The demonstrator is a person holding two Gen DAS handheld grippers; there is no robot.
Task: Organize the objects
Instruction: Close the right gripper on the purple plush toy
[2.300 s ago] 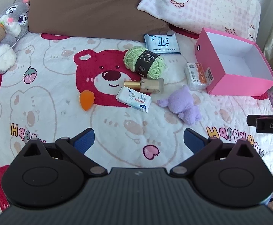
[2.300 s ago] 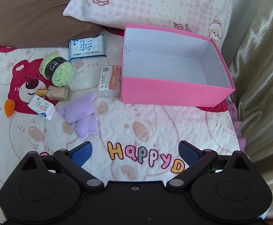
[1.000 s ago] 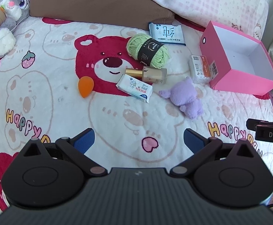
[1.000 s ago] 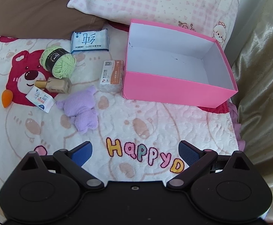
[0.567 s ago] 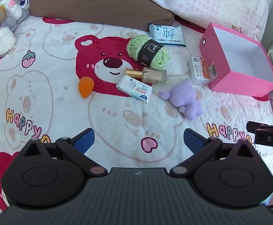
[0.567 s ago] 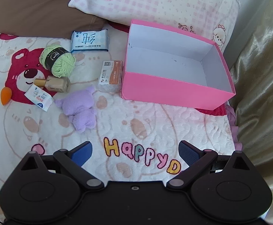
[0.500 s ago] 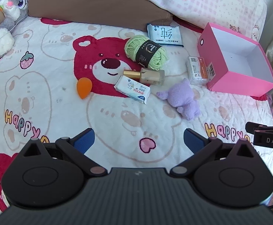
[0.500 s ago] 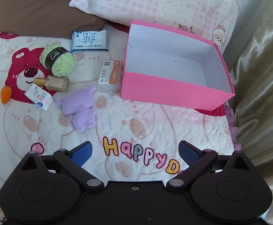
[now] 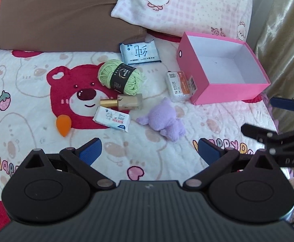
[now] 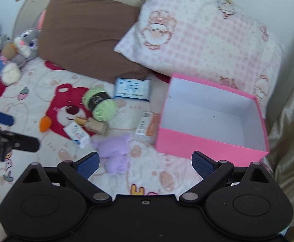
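left wrist view: the left gripper fills the lower frame, jaws spread wide with nothing between them, above the bedspread.
items, left view: purple plush just above the jaws at centre; orange sponge, white packet, gold-capped bottle, green yarn, blue tissue pack and an orange-white packet spread through mid frame.
box, left view: pink box at centre right, open and bare inside; the orange-white packet lies just beside its left wall.
right gripper, left view: right gripper enters at the right edge, jaws apart.
right wrist view: blurred; right gripper with jaws open and unloaded; purple plush lies just above its left jaw, long axis running up and down the frame.
key relation: judged, the right gripper is nearer both plush and pink box.
only here: grey bunny toy whole at upper left; left gripper at the left edge.
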